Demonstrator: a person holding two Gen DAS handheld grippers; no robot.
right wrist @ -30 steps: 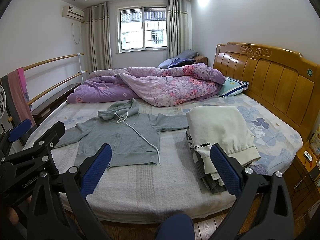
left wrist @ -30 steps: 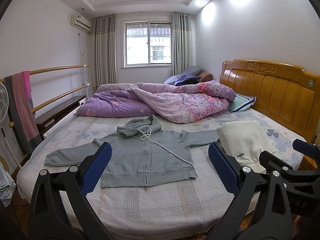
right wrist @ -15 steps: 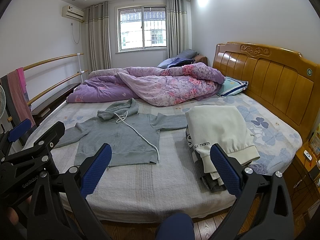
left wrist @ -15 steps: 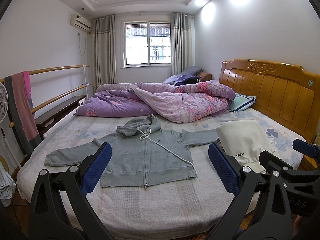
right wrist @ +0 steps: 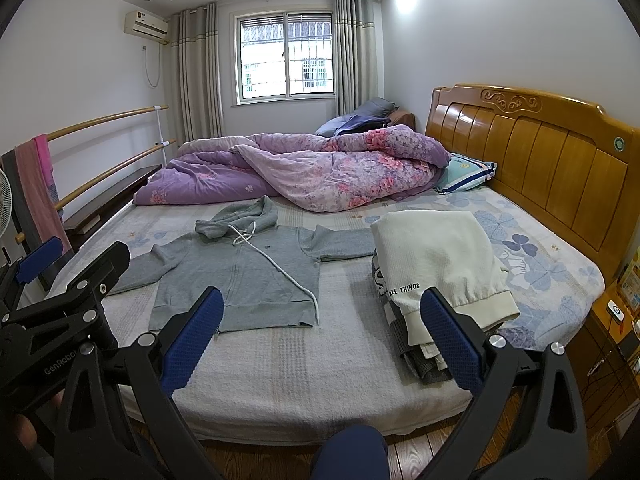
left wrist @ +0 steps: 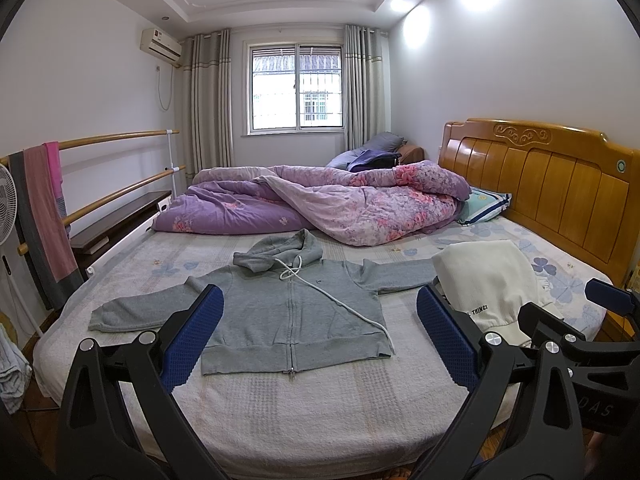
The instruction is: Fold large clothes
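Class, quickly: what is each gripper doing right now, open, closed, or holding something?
Left gripper: open, holding nothing, off the grey hoodie.
Right gripper: open, holding nothing.

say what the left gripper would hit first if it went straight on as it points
Probably the grey hoodie spread flat on the bed: it lies between the open left gripper's fingers. Depth is unclear; the bed's near edge could come first.

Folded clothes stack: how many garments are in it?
At least 3: a cream top uppermost, a patterned layer under it, and grey knit at the bottom; more may be hidden. The stack sits right of the hoodie.
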